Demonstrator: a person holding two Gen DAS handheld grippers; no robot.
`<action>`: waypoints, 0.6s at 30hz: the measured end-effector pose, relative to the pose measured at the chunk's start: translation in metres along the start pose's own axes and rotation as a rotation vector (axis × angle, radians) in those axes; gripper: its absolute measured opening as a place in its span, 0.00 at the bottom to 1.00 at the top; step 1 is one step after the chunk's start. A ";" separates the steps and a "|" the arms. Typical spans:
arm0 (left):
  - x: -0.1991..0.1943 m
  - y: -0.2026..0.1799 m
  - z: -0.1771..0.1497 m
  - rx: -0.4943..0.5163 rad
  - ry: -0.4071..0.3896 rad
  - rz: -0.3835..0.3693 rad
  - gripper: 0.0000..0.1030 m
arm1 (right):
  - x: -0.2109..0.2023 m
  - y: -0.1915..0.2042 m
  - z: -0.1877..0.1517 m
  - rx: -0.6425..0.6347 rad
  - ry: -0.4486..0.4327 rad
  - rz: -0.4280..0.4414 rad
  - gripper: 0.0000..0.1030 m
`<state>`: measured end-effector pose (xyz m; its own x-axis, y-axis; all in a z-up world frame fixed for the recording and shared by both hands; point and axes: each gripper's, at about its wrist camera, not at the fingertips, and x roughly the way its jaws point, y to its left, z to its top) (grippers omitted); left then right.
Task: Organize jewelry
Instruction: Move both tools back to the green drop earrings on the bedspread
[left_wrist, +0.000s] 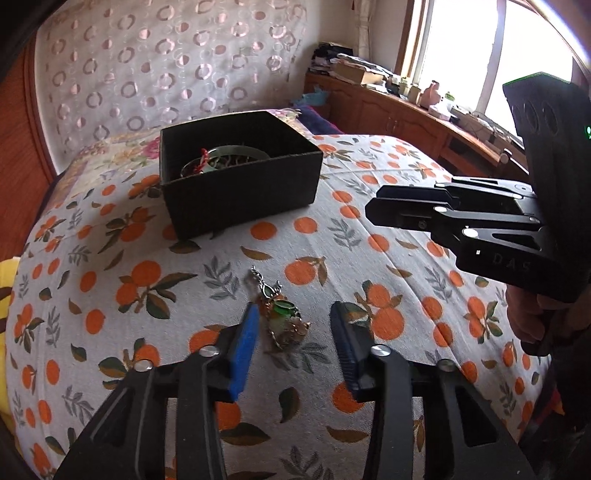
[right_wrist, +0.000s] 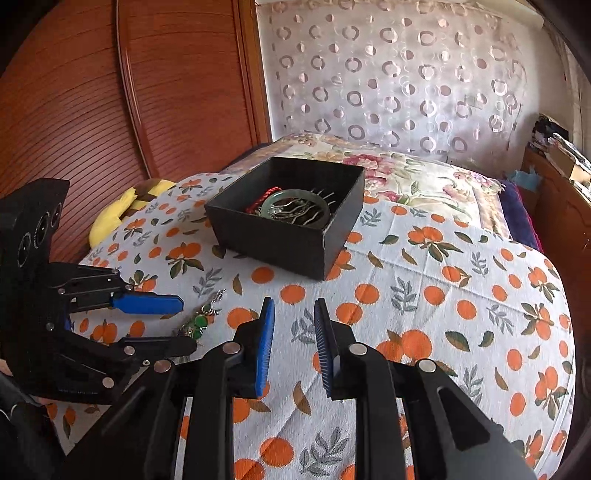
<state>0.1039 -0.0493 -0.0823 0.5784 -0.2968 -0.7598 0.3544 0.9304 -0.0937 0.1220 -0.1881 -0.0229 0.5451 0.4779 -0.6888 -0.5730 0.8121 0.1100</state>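
A pendant with green stones on a silver chain (left_wrist: 282, 314) lies on the orange-print cloth (left_wrist: 369, 266). My left gripper (left_wrist: 293, 314) is open, its blue-padded fingers on either side of the pendant, low over the cloth. The right wrist view shows the same pendant (right_wrist: 201, 321) between the left gripper's fingers (right_wrist: 186, 325). My right gripper (right_wrist: 293, 306) is open and empty, held over the cloth to the right of the pendant. A black open box (left_wrist: 240, 205) behind holds a green bangle (right_wrist: 295, 201), a red cord and metal hairpins.
A patterned curtain (right_wrist: 388, 74) hangs behind the bed. A wooden wardrobe (right_wrist: 110, 92) stands left, a yellow plush toy (right_wrist: 118, 214) at its foot. A cluttered wooden sideboard (left_wrist: 406, 110) runs under the window. A floral quilt (right_wrist: 424, 177) lies behind the box.
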 end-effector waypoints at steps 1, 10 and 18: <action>0.001 -0.002 -0.001 0.004 0.005 0.009 0.26 | 0.000 0.000 0.000 0.001 0.000 0.001 0.23; -0.001 -0.007 -0.005 0.016 0.002 0.010 0.07 | -0.002 0.002 -0.004 0.001 -0.002 0.005 0.23; 0.002 -0.006 -0.006 0.006 0.011 0.005 0.08 | -0.004 0.003 -0.006 -0.001 0.004 0.005 0.23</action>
<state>0.0987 -0.0542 -0.0869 0.5723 -0.2897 -0.7671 0.3557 0.9306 -0.0861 0.1143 -0.1897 -0.0246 0.5397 0.4811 -0.6909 -0.5764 0.8093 0.1133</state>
